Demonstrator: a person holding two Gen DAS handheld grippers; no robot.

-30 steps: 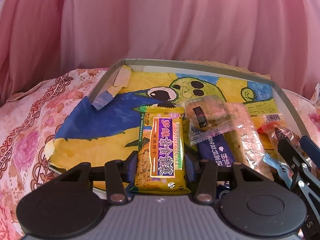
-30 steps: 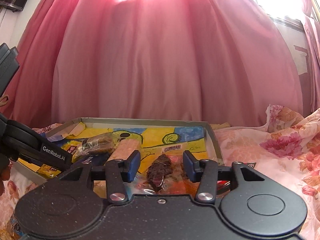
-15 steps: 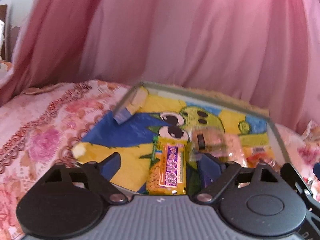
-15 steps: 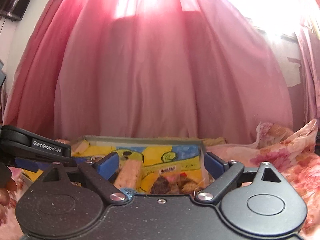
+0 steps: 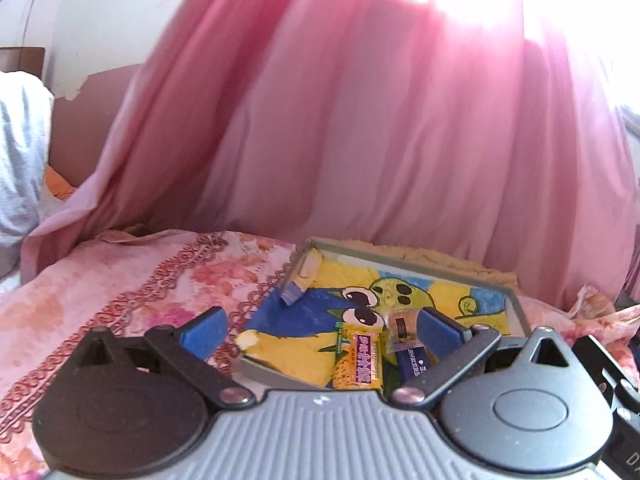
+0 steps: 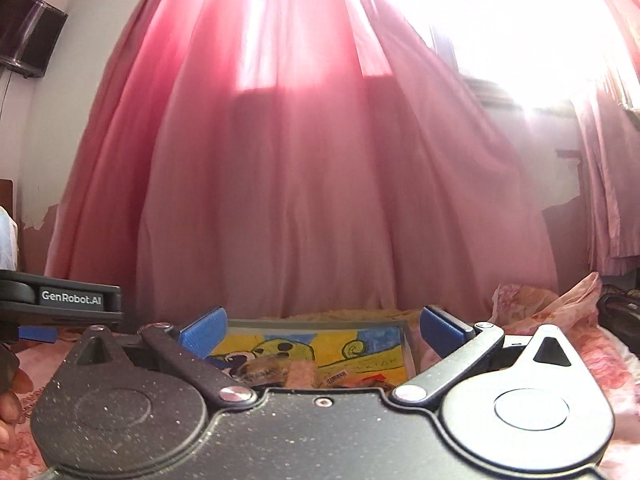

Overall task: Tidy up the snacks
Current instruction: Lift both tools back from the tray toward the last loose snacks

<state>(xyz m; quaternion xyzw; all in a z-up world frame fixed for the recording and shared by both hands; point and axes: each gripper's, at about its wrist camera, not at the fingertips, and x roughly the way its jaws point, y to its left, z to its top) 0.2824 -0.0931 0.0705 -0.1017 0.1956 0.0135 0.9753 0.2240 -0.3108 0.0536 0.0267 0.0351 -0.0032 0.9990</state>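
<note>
A pink curtain (image 5: 400, 140) filled most of what I saw through both cameras, with bright window light burning through its top. Below it lay a bedspread (image 5: 132, 292) printed with pink flowers and looping borders, and on that sat a shallow tray (image 5: 404, 262) with a grey rim, its floor covered by a yellow, blue and green cartoon drawing.

The snacks lay in the near right part of the tray. From my left camera I made out a yellow packet (image 5: 360, 362) with a purple label, lying flat with its long side pointing away from me. Just right of it were a dark blue packet (image 5: 414, 360) and a small clear packet (image 5: 402, 326) resting partly on top of it.

My left gripper (image 5: 320, 326) was spread wide, above the near edge of the tray and gripping nothing; its blue fingertips (image 5: 204, 330) stood well apart. My right gripper (image 6: 322, 326) was likewise spread wide and empty, near the tray.

Only the left camera showed a white pillow (image 5: 20, 160) at the far left. Only the right camera showed a dark screen (image 6: 28, 38) on the wall, the side of the left gripper (image 6: 64, 300), and part of a hand (image 6: 14, 396). There the snacks were mostly hidden behind the gripper body.
</note>
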